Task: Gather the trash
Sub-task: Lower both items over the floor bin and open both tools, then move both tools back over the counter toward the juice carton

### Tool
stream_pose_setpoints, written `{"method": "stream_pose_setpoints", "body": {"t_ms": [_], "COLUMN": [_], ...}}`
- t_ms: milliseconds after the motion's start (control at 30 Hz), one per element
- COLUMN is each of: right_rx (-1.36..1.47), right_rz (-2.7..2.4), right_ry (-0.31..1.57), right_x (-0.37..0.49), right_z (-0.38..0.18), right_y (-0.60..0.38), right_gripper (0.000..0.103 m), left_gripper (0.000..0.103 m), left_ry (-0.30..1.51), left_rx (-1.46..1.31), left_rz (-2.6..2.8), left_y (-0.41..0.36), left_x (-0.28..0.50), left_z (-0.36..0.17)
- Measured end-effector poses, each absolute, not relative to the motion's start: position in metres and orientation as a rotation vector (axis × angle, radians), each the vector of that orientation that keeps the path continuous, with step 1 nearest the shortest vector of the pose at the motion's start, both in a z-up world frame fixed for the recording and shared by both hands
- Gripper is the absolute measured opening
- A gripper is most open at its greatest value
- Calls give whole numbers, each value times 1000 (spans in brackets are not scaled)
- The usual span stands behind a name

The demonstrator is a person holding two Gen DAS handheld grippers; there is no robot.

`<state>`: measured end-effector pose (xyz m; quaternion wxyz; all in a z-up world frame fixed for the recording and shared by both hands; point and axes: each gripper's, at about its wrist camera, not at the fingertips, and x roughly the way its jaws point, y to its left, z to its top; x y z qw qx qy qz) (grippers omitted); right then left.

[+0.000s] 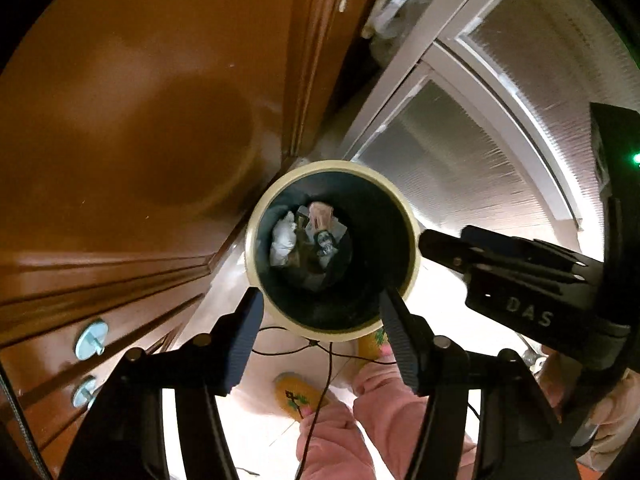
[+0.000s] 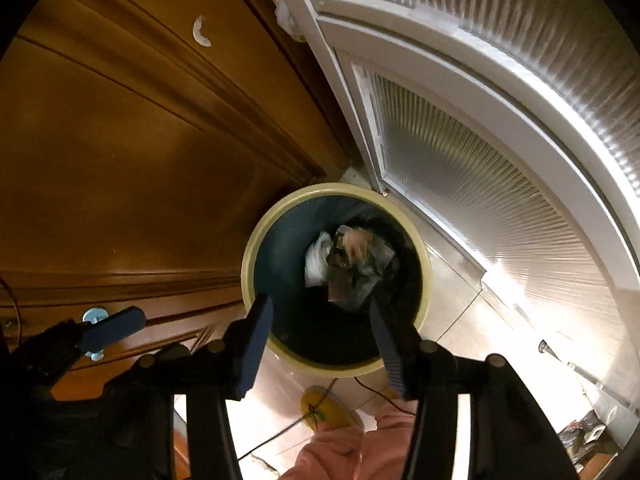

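A round bin with a cream rim (image 1: 412,240) and a dark inside stands on the floor below both grippers; it also shows in the right wrist view (image 2: 250,264). At its bottom lies trash (image 1: 308,240): a white crumpled piece, a pinkish wrapper and clear plastic, seen too in the right wrist view (image 2: 348,260). My left gripper (image 1: 320,312) is open and empty above the bin's near rim. My right gripper (image 2: 320,320) is open and empty above the bin; it shows at the right of the left wrist view (image 1: 430,244), its jaws not visible there.
A brown wooden cabinet (image 1: 140,120) with blue knobs (image 1: 90,338) stands left of the bin. A white door with ribbed glass (image 2: 460,184) is to the right. The person's yellow slippers (image 1: 298,396) and pink trousers (image 1: 384,420) are on the tiled floor below, with a thin black cable.
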<state>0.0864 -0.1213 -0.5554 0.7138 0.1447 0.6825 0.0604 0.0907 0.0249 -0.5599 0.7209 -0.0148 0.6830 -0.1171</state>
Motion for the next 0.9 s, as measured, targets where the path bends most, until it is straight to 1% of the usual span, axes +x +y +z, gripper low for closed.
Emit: {"method": "stream_pose_setpoints", "body": {"t_ms": [100,233,367,500,700,900], "right_rx": [299,270,273,273,265,234], "right_rz": [150,165,176,192,228,264], "right_ry": [1518,1519,1516,1502,1452,1351], "right_x": [83,78,68,57,43,32], "right_z": [-548,-531,-503,-461,-376,-271], "right_y": [-122,-119,-121,-120,-115,-106], "right_gripper": [51,51,51,51,51,51], "left_gripper": [59,59,59,59,59,59], "left_ry": [1496,1467,1473,1445,1362,1252], "left_rx": [-27,-23,-20,1,18,25], "left_rz": [-239,-227,-233,-246,-287,-324], "left_y": [27,27,28,25,25,36], "left_x": [85,81,76,66,48,36], "left_z": [-550,-524,-490,-442,-348,-247]}}
